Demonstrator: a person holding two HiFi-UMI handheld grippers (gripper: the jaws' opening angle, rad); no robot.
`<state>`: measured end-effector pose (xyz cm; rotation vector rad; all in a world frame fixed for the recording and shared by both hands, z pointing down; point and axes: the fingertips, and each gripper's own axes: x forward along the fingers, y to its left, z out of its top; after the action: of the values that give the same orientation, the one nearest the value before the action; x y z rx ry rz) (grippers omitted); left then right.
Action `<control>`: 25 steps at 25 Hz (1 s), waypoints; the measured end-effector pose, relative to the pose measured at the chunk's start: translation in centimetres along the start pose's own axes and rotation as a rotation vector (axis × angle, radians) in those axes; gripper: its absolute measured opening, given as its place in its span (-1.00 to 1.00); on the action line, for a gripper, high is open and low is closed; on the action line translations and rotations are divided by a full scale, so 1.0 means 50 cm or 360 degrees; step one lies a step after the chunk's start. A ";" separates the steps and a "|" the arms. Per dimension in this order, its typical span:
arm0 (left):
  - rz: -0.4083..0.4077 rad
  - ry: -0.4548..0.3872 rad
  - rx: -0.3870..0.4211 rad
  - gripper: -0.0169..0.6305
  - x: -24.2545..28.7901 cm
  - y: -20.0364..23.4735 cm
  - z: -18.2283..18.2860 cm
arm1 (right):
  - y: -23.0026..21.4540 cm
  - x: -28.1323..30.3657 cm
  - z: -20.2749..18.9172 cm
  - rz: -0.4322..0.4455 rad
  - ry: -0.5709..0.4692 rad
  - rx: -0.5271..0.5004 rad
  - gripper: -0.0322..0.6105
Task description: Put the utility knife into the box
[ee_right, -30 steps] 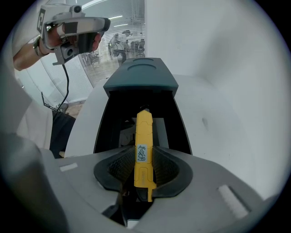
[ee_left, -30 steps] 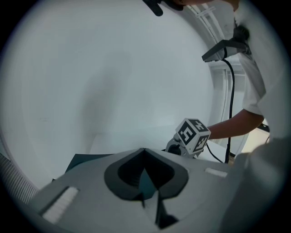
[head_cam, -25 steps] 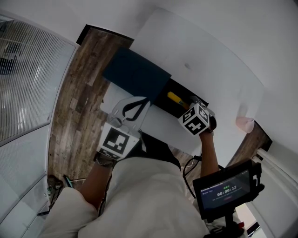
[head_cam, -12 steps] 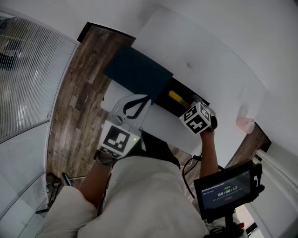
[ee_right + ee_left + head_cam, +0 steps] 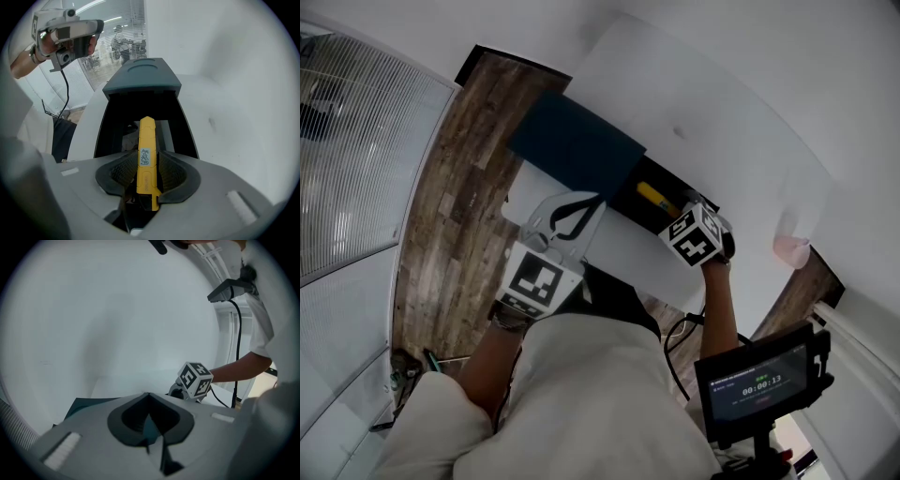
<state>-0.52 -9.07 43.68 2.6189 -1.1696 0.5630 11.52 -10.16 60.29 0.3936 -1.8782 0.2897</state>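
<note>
Right claw [image 5: 149,154] points steeply down. Its jaws have just been opening and now stand partly apart. The yellow plastic utility knife [image 5: 146,140] stands upright between the ribbed pads, with a thin dark gap on its right side, so it is not clamped. The knife's far end reaches past the claw tips into the open black rectangular box [image 5: 112,122] directly below and ahead of the claw. The box's dark teal flat lid [image 5: 140,79] sits at the far end of the box beyond the claw. The white desk [image 5: 234,117] spreads to the right of the claw.

In the head view the right claw [image 5: 686,204] is over the box [image 5: 628,199], with the knife [image 5: 654,197] showing yellow just beside the tips.

Left claw [image 5: 149,397] has its jaws closed tip to tip with nothing between them. It hangs near the lid [image 5: 577,145], off to the left of the right claw and clear of the box. A small dark screen [image 5: 759,384] is behind the right claw, near the person's body.
</note>
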 end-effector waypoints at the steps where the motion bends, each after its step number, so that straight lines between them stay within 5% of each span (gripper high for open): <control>1: -0.0002 -0.0002 0.0002 -0.95 0.001 0.000 0.001 | -0.001 0.000 0.000 -0.0003 -0.0001 0.0000 -0.45; 9: -0.0007 -0.0020 -0.0005 -0.95 0.008 0.004 0.011 | 0.010 0.001 -0.003 0.0086 -0.0017 0.0044 -0.26; 25: -0.0029 -0.0026 0.0034 -0.95 0.022 -0.001 0.021 | -0.023 -0.029 0.005 -0.0002 -0.0178 0.0180 -0.29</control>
<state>0.47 -10.14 43.20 2.6539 -1.1496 0.5547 12.23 -11.11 58.85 0.4964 -1.9761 0.3809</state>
